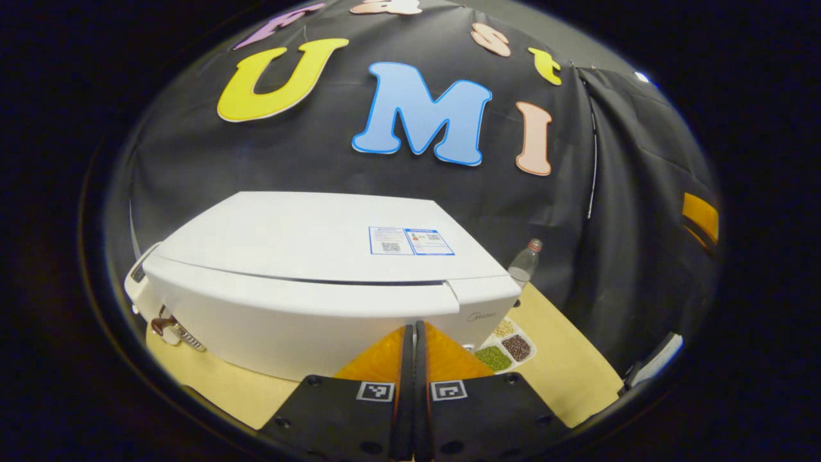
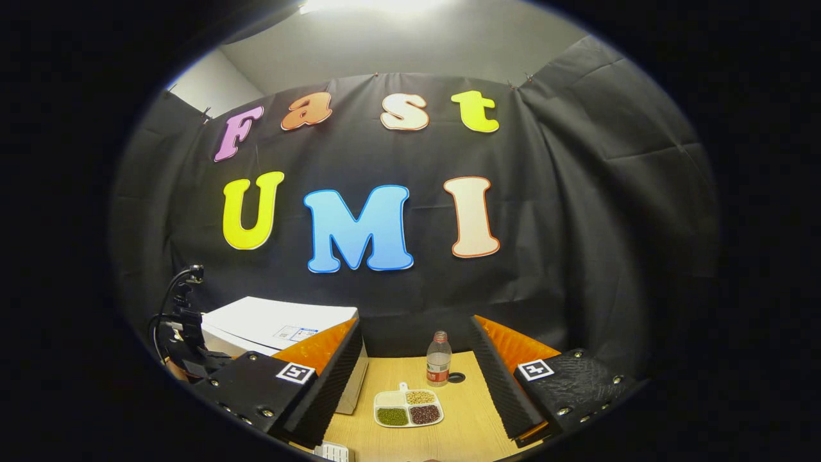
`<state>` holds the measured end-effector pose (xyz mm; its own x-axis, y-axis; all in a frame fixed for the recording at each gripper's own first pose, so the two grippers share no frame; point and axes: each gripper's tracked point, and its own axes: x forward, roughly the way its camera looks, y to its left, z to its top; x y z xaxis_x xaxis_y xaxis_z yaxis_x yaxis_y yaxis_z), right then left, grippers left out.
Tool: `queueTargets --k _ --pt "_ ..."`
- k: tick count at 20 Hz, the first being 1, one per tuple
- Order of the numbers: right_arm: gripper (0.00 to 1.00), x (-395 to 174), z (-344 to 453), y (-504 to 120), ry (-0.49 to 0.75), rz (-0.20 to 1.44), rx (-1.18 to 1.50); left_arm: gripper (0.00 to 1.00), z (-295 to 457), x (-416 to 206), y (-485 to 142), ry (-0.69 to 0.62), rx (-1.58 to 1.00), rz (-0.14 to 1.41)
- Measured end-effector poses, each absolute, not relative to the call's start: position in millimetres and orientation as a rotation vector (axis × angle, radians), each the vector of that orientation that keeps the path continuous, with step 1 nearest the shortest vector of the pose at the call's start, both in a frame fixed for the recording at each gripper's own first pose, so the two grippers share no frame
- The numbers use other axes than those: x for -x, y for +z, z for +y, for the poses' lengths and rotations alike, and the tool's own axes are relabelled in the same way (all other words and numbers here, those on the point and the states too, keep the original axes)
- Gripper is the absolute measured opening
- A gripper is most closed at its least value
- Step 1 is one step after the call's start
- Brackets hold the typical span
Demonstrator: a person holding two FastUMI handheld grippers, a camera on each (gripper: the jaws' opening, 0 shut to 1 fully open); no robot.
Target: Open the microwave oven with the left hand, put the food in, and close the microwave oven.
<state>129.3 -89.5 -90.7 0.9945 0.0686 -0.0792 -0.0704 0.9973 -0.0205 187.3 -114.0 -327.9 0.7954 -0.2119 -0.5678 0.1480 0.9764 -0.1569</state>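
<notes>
White and boxy, the plastic-cased microwave oven (image 1: 321, 269) stands on the pale wooden tabletop (image 1: 564, 366) with its door closed, seen from above and in front in the left gripper view. The left gripper (image 1: 414, 346) hangs directly before the oven's front face, its two fingers drawn together with nothing between them. That view also records a blue-and-white label (image 1: 410, 241) on the oven's top and a small brown-and-metal fitting (image 1: 173, 328) at the oven's lower left corner. The food, a white four-compartment tray of green, dark red and pale beans (image 1: 505, 350), lies on the table just beside the oven's right front corner, with a clear plastic bottle (image 1: 524, 263) behind it. The right gripper view takes in the tray (image 2: 408, 408) whole, lying between the spread fingers of the right gripper (image 2: 417, 385), which grips nothing. The bottle (image 2: 439, 359) stands upright just behind the tray, and the oven (image 2: 276, 324) sits at left, with a black stand and cables (image 2: 183, 308) beside it.
</notes>
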Motion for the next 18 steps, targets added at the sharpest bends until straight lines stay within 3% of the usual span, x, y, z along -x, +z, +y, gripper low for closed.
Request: queueTargets --k 10,15,18 --pt "0.99 -105 -42 -84 0.121 0.069 0.041 0.07 -114 -196 -320 -0.218 0.076 0.594" --pt "0.99 -86 -24 -59 0.082 0.057 0.065 0.07 -91 -181 -227 -0.245 -0.002 0.452" --pt "0.99 -74 -1 -34 0.084 0.038 0.047 0.07 -59 -156 -142 -0.18 0.012 0.316"
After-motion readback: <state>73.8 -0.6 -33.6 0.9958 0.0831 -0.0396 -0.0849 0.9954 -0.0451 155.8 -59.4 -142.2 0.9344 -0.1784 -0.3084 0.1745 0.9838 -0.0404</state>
